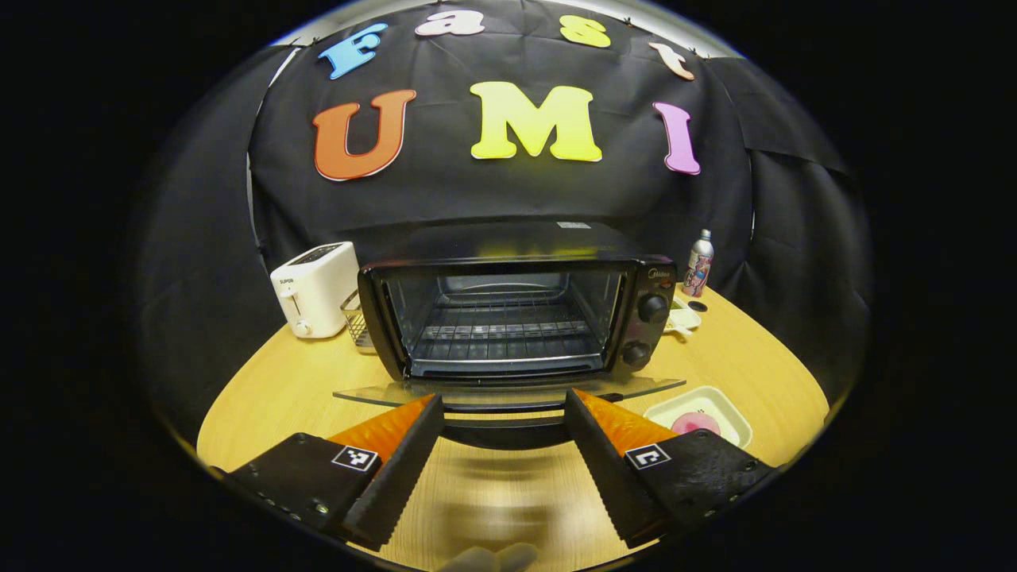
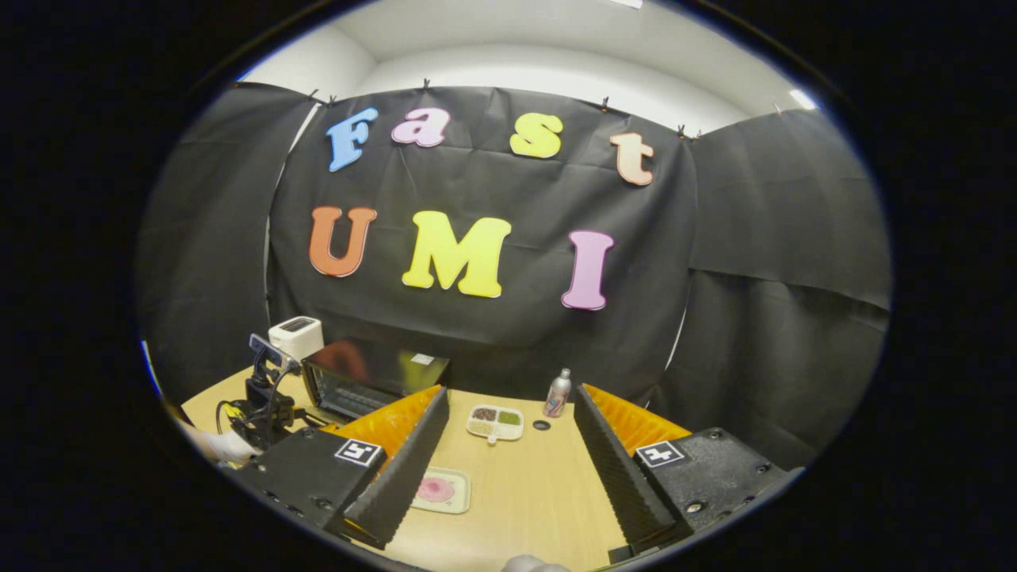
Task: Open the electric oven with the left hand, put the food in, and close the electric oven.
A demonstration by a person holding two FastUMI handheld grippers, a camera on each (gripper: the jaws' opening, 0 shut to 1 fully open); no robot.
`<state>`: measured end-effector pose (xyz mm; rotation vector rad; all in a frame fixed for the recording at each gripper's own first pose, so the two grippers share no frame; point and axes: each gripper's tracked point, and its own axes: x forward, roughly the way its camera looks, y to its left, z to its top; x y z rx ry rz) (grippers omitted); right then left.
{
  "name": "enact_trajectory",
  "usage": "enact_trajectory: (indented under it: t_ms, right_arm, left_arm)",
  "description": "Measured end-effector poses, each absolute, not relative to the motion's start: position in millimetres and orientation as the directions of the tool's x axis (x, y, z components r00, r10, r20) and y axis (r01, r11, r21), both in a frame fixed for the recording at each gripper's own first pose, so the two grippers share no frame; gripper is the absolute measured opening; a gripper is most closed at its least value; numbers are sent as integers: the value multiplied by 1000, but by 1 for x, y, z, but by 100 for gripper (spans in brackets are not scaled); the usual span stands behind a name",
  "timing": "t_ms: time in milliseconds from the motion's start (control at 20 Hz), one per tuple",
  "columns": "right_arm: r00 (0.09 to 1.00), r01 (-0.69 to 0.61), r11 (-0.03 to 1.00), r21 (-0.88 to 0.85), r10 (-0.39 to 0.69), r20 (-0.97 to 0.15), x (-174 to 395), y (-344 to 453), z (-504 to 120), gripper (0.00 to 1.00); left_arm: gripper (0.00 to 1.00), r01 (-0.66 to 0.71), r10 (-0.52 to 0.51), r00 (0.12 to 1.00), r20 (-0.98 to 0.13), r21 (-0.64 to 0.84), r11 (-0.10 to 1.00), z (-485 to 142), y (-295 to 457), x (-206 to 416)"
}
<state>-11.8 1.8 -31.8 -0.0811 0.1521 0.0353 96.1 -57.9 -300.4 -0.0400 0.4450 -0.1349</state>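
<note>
Gaping wide, left gripper (image 1: pixel 504 413) seemingly touches oven door (image 1: pixel 508 392).

Left gripper (image 1: pixel 504 413) gapes wide, fingers level, pointing toward twelve o'clock. Right gripper (image 2: pixel 512 405) likewise spread, empty, with the left gripper at nine o'clock.

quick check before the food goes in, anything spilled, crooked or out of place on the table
Nothing stands out. The oven sits square with its door folded down flat, rack level inside. The food tray lies flat on the table, nothing spilled.
</note>
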Motion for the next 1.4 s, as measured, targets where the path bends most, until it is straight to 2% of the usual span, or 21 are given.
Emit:
enact_trajectory:
  t_ms: [950, 1400]
  right_arm:
    - [978, -35, 995, -92, 15, -207, -1, -4, -57, 100]
    - [969, -39, 995, -92, 15, -248, 3, -4, -74, 100]
  left_arm:
    - [97, 102, -155, 777, -610, -120, 988, -383, -61, 57]
    - [95, 121, -155, 748, -645, -97, 988, -396, -64, 59]
